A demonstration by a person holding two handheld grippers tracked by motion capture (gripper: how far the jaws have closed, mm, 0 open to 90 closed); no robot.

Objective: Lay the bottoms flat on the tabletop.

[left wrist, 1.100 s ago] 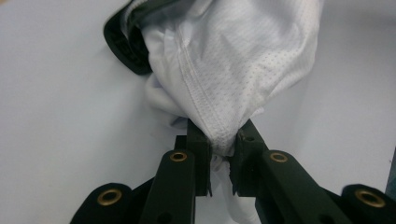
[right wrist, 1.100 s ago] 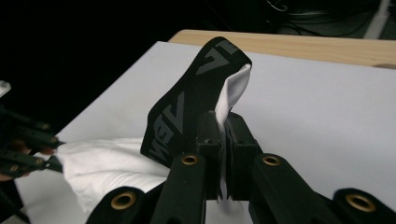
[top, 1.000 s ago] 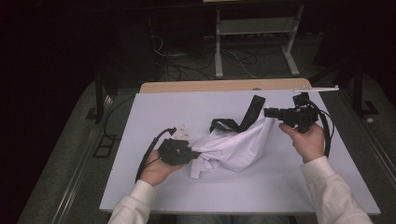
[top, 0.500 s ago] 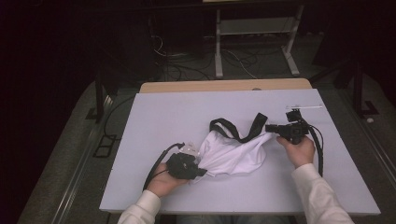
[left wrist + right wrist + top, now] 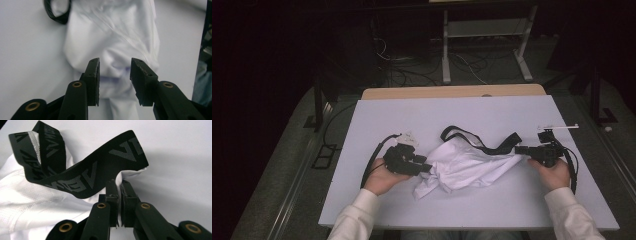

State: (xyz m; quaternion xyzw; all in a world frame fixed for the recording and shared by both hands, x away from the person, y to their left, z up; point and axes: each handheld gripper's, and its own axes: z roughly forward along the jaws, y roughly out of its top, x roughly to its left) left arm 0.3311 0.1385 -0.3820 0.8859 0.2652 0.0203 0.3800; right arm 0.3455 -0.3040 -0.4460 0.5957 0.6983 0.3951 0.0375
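A white garment (image 5: 467, 167) with a black waistband (image 5: 482, 142) lies crumpled near the middle of the white table (image 5: 462, 115), stretched sideways between the two hands. In the high view the waistband loops up and over the far edge of the cloth, running from its middle toward the person's right.

The left gripper (image 5: 428, 168) sits low at the garment's left end, held in the left hand (image 5: 382, 177), its cable trailing off to the left beside a small tag (image 5: 408, 138). Its jaws have just been opening: in the left gripper view they stand apart with a clear gap, a bunched fold of the white cloth (image 5: 112, 50) lying between and beyond them, and the pads do not press on it. A bit of the waistband (image 5: 56, 12) curls at the top left of that view.

The right gripper (image 5: 518, 149), in the right hand (image 5: 554, 172), points left at the garment's right end. In the right gripper view (image 5: 119, 185) its jaws are pinched nearly together on a thin edge of white cloth (image 5: 130, 173) just under the waistband (image 5: 95, 172), whose grey lettering runs across it. The band twists back on itself at the upper left, showing a white inner seam.
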